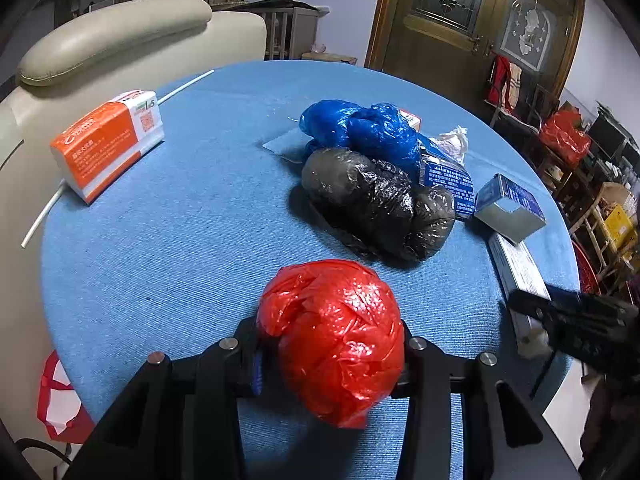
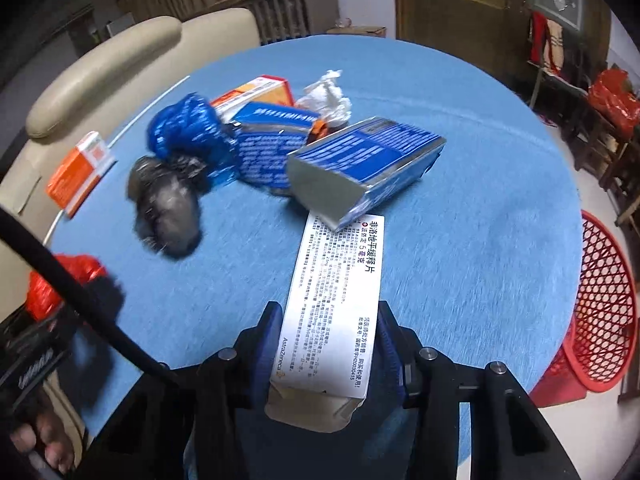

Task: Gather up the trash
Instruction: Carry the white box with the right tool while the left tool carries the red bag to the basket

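Blue cloth covers the round table (image 1: 180, 240), with a cream leather sofa (image 1: 100, 36) behind it and a dark wooden door (image 1: 460, 20) further back. On the near edge of the table the left gripper (image 1: 330, 350) has its two fingers clamped on a red plastic bag ball (image 1: 336, 340), crumpled, shiny and tightly wadded, bulging out past both pads. The right gripper (image 2: 330, 344) has its fingers closed on the sides of a long white medicine box (image 2: 334, 300) printed with small text; the box's far end reaches under the corner of a blue and silver box (image 2: 368, 160), which lies tilted in front of it. Beyond the red ball lies the rest of the trash in one heap: a black plastic bag wad (image 1: 376, 204) touching a blue plastic bag wad (image 1: 368, 128) behind it, a second blue printed box (image 2: 272, 144) between them and the silver one, an orange and white box (image 2: 256, 94) tucked at the back, and crumpled white tissue (image 2: 328, 96) just beside it. Well apart, at the sofa side of the table, lies an orange box (image 1: 108, 140) over a thin white rod (image 1: 40, 216). Off the table's right edge a red mesh basket (image 2: 604, 304) stands on the floor
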`<state>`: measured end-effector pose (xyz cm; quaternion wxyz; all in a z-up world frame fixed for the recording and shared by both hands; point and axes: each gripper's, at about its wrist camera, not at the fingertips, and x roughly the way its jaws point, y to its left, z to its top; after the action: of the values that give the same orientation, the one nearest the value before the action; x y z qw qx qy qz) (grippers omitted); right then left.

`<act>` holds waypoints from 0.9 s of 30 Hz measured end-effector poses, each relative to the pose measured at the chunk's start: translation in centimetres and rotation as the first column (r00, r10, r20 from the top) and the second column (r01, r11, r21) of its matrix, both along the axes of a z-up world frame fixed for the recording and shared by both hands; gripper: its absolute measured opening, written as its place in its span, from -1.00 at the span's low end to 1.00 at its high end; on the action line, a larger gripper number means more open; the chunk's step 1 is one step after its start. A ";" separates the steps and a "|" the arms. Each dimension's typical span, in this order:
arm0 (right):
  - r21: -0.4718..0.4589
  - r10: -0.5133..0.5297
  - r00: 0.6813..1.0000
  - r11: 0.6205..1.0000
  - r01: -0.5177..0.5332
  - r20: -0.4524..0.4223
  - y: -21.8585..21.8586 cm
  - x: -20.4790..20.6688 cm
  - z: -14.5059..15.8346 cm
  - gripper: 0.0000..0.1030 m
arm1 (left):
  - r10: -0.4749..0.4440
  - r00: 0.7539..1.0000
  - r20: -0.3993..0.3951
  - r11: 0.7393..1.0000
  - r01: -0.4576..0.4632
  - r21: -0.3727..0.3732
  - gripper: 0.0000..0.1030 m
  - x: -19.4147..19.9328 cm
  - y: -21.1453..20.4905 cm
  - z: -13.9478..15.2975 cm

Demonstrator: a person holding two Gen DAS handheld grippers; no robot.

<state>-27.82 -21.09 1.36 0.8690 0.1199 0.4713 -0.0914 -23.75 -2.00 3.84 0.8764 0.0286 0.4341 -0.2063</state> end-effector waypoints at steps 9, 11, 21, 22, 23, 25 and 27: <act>0.125 -0.015 0.994 0.992 0.000 0.113 0.6 -4.5 3.5 -0.05 | -0.031 0.999 0.015 1.000 0.031 0.003 -0.14 -0.4 -1.3 0.6; 0.145 -0.049 0.989 0.989 0.028 0.139 -0.2 -4.9 3.8 -0.05 | -0.049 0.999 0.024 0.999 0.049 0.005 -0.14 -0.6 -1.9 0.9; 0.229 -0.221 0.948 0.959 0.169 0.228 -6.8 -6.5 4.8 -0.05 | -0.118 0.992 0.045 0.993 0.118 0.004 -0.14 -1.4 -5.5 2.4; 0.234 -0.233 0.945 0.956 0.178 0.231 -7.3 -6.7 4.8 -0.05 | -0.126 0.991 0.048 0.992 0.126 0.003 -0.14 -1.5 -5.9 2.5; 0.235 -0.250 0.939 0.952 0.195 0.237 -8.0 -7.1 4.9 -0.05 | -0.136 0.989 0.050 0.991 0.135 0.006 -0.14 -1.6 -6.3 2.6; 0.235 -0.285 0.926 0.945 0.228 0.249 -9.4 -7.9 5.2 -0.05 | -0.153 0.987 0.053 0.988 0.153 0.010 -0.14 -1.7 -7.0 2.8; 0.229 -0.327 0.910 0.935 0.272 0.254 -11.0 -8.8 5.3 -0.05 | -0.170 0.984 0.056 0.985 0.169 0.015 -0.14 -1.9 -7.8 2.9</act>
<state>-36.60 -32.10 6.63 0.8885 0.2848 0.3221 -0.1604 -25.61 -9.80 6.78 0.8677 0.0758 0.4058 -0.2769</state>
